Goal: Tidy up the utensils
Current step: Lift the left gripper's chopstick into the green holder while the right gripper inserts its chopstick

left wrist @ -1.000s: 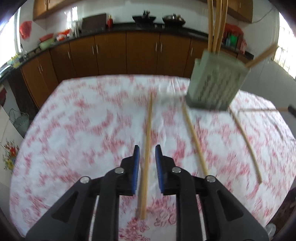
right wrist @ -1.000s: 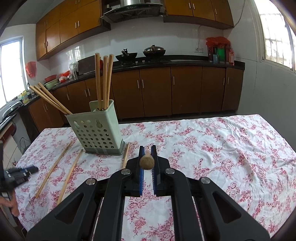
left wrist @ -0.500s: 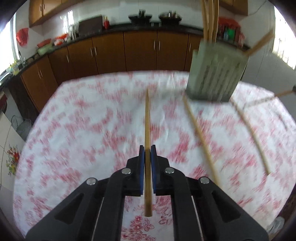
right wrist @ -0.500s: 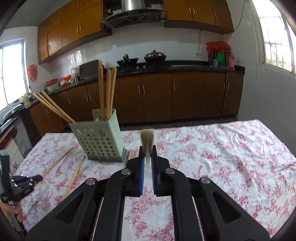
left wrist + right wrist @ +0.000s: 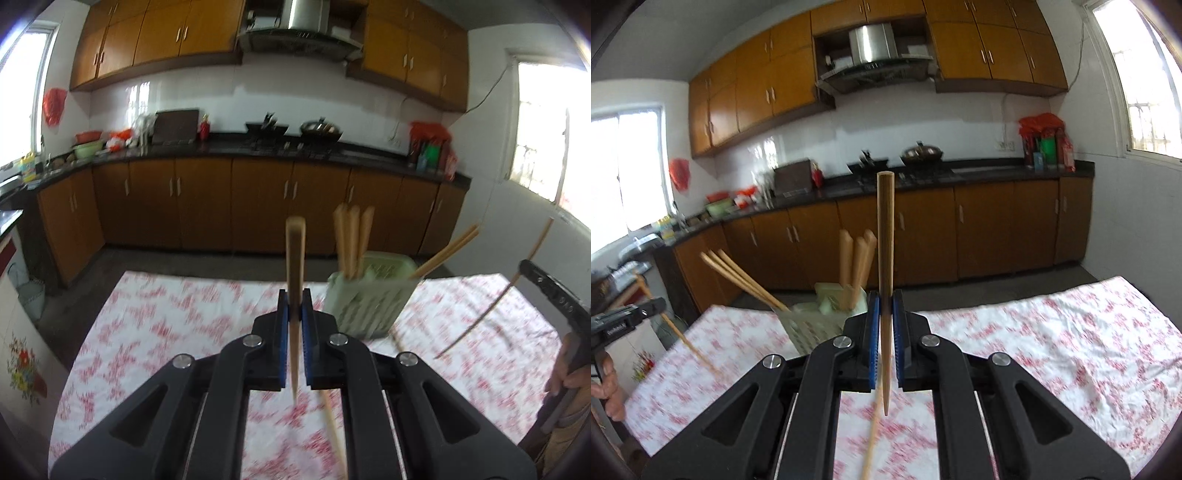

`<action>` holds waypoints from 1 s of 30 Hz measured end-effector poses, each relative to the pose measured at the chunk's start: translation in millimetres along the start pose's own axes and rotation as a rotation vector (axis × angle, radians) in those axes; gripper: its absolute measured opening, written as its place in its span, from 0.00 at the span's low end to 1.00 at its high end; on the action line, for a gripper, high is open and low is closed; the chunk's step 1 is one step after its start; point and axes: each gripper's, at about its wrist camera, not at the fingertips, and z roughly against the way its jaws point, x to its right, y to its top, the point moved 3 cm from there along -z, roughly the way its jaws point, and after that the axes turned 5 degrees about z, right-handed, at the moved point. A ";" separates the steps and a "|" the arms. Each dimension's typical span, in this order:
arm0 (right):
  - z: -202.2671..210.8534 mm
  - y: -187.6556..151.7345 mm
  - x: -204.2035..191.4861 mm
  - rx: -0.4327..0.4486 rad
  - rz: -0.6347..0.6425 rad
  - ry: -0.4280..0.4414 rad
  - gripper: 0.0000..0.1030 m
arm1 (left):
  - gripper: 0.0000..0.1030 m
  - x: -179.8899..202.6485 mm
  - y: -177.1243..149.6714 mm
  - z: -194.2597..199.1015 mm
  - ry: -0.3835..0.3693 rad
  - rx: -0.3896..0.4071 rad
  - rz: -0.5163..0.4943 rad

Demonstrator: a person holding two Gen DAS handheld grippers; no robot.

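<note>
We hold a chopstick in each tool above the desk (image 5: 155, 332), which is covered by a red-flowered cloth. Our left tool (image 5: 294, 317) is clenched on a chopstick (image 5: 295, 254) that stands nearly upright between the blue pads, its thick end up and its thin tip hanging below the jaws. Our right tool (image 5: 885, 317) is likewise clenched on its own chopstick (image 5: 885, 236), also close to upright, tip down.

The green perforated holder (image 5: 369, 302) sits on the desk between the two tools, toward the far edge. Three chopsticks stand in it and more lean out over its rim toward the left tool's right. From the right wrist, the holder (image 5: 812, 325) lies just left of the tool, partly hidden behind the left jaw.

The desk's far edge drops to open floor before the brown cabinets. To the right of the right tool the cloth is wide and bare up to its far corner, so there is free room there. The left side of the desk is also open in the left view.

Loose chopsticks still lie on the cloth: one (image 5: 334, 435) runs under the left tool and is cut off by the frame's bottom edge. Motion blur smears the cloth and holder. How many chopsticks lie behind the holder, we cannot tell.
</note>
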 end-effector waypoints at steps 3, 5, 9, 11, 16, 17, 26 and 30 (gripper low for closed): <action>7.3 22.2 -8.9 0.080 -0.018 0.043 0.08 | 0.08 18.0 17.3 12.0 -0.038 0.050 -0.009; 10.5 37.5 -15.1 0.138 -0.027 0.065 0.08 | 0.08 33.2 32.1 20.3 -0.065 0.102 -0.013; 6.8 57.7 -24.3 0.214 -0.033 0.075 0.08 | 0.08 60.6 63.7 23.9 -0.078 0.216 -0.016; -2.4 65.1 -28.1 0.238 -0.034 0.069 0.08 | 0.08 73.6 81.1 16.8 -0.076 0.262 -0.008; -25.6 66.7 -30.4 0.255 -0.025 0.051 0.08 | 0.08 96.5 109.3 -10.3 -0.038 0.377 0.002; -33.6 65.1 -29.8 0.252 -0.021 0.045 0.08 | 0.08 99.1 111.2 -17.3 -0.036 0.386 0.010; -69.5 40.3 -26.7 0.165 -0.033 0.050 0.08 | 0.08 98.9 100.0 -83.7 -0.003 0.395 0.061; -77.6 24.3 -30.1 0.120 -0.017 0.060 0.08 | 0.08 89.7 79.6 -111.6 0.007 0.322 0.073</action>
